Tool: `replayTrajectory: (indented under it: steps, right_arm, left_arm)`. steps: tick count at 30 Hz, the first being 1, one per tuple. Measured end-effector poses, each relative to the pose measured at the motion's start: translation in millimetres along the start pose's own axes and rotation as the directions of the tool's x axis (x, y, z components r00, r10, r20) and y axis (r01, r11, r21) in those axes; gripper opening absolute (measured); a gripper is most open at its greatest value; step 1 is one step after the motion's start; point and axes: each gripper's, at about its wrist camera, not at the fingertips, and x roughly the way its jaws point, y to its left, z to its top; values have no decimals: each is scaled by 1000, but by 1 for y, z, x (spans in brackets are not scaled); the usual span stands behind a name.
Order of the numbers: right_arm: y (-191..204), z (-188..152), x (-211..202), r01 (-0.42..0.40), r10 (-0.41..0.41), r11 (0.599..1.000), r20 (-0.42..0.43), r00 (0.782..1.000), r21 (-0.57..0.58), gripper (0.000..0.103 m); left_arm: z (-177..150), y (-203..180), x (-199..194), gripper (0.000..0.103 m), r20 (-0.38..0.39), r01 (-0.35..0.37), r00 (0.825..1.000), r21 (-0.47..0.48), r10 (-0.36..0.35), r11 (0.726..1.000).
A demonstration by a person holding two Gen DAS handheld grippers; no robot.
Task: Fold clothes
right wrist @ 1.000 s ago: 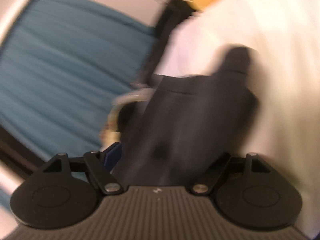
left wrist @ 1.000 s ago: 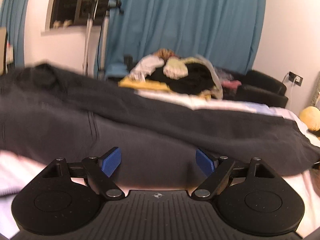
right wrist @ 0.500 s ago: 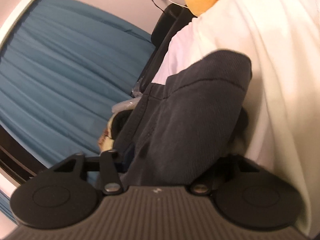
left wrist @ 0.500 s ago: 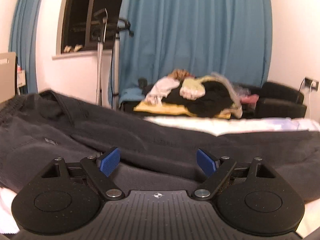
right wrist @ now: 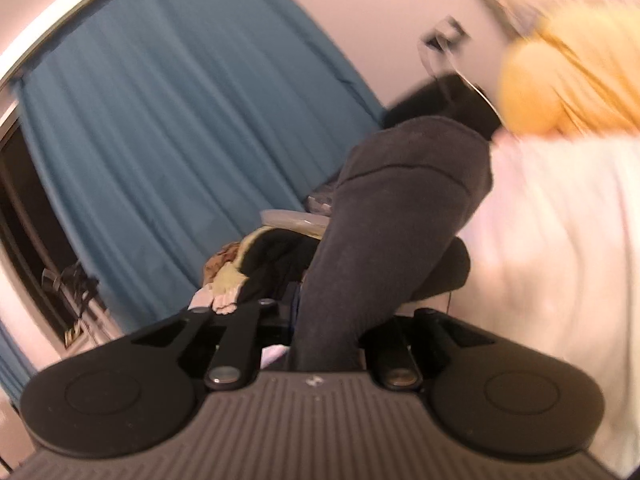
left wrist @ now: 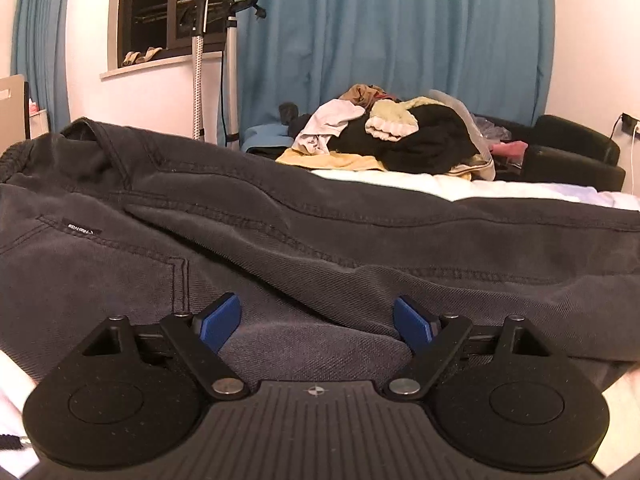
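Left wrist: left gripper (left wrist: 316, 322) released over twill trousers (left wrist: 320, 240) | right gripper (right wrist: 328, 344) grasping trouser leg

The trousers (left wrist: 320, 240) are matt charcoal twill cloth with raised stitched seams. The left gripper (left wrist: 318, 324) is matt, ribbed black plastic with smooth blue pads (left wrist: 220, 322).

**Bedroom backdrop: curtains, sofa and a window**

Teal curtains (left wrist: 384, 32) hang at 12 o'clock. Below them stands a black sofa (left wrist: 568, 148); at 10 o'clock, a dark window (left wrist: 160, 4) and an upright metal stand (left wrist: 198, 60). A yellow cushion (right wrist: 532, 84) blurs at 2 o'clock.
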Motion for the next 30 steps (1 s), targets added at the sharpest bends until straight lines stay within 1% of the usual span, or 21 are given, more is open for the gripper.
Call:
replayTrajectory:
  steps: [2,5,8,10,12,14,15,17,18,19,20,22,23,24,25,26,27,28,29,30]
  right_arm:
    - [35,-3,-3,-47,48,996,9,999,-80,14]
    - [96,-14,-7,-123,126,968,2,992,-218,13]
    - [162,-42,-7,-206,207,925,-29,978,-320,12]
    - [202,-75,-9,-268,260,884,-75,963,-382,12]
    - [243,-114,-12,-337,308,828,-138,941,-448,12]
    - [271,-163,-19,-410,332,756,-241,912,-510,12]
    - [284,-188,-21,-447,335,714,-297,894,-539,12]
    - [298,-242,-22,-520,296,606,-437,850,-602,12]
    - [300,-264,-23,-537,260,564,-483,836,-627,14]
    - [302,-283,-24,-549,224,524,-517,826,-650,16]
    - [300,-292,-27,-544,208,505,-518,830,-669,19]
    - [296,-287,-27,-549,222,520,-516,827,-655,19]
    - [294,-283,-26,-552,228,530,-518,824,-644,23]
    - [296,-275,-25,-558,229,547,-529,817,-624,33]
    - [296,-268,-26,-565,231,562,-541,808,-604,40]
    - [294,-265,-32,-580,237,568,-559,795,-584,50]
    - [292,-258,-38,-596,242,568,-577,780,-568,56]
    - [288,-249,-48,-609,245,567,-592,768,-555,59]
    - [285,-240,-57,-621,248,569,-607,755,-540,65]
    - [281,-230,-64,-628,249,582,-621,743,-517,69]
  left_arm:
    - [4,3,-7,86,21,5,1000,-19,-4,1000]
    - [9,8,-18,86,52,13,999,-48,-10,999]
    - [15,13,-28,87,83,22,996,-76,-15,997]
    - [21,20,-39,87,119,24,993,-104,-11,994]
    - [30,32,-54,87,175,14,984,-142,11,990]
    - [36,45,-66,87,208,8,978,-172,28,985]
    - [37,52,-69,87,215,11,976,-183,29,983]
    - [37,62,-71,87,215,16,976,-192,26,981]
    - [35,66,-71,87,208,17,978,-190,23,982]
    - [34,68,-70,87,198,22,980,-184,16,983]
    - [33,69,-69,87,188,33,982,-176,1,984]
    - [31,68,-64,87,163,58,986,-160,-32,985]
    - [30,68,-61,87,149,63,988,-164,-39,984]
    - [29,67,-59,87,134,67,990,-170,-45,983]
    - [28,67,-57,87,123,73,991,-176,-52,982]
    - [27,67,-55,87,115,80,992,-182,-59,980]
    - [27,66,-55,87,112,87,991,-183,-67,979]
    - [27,65,-55,87,109,94,991,-184,-75,978]
    - [27,64,-55,87,107,102,991,-184,-83,978]
    - [26,63,-55,87,104,109,990,-184,-91,977]
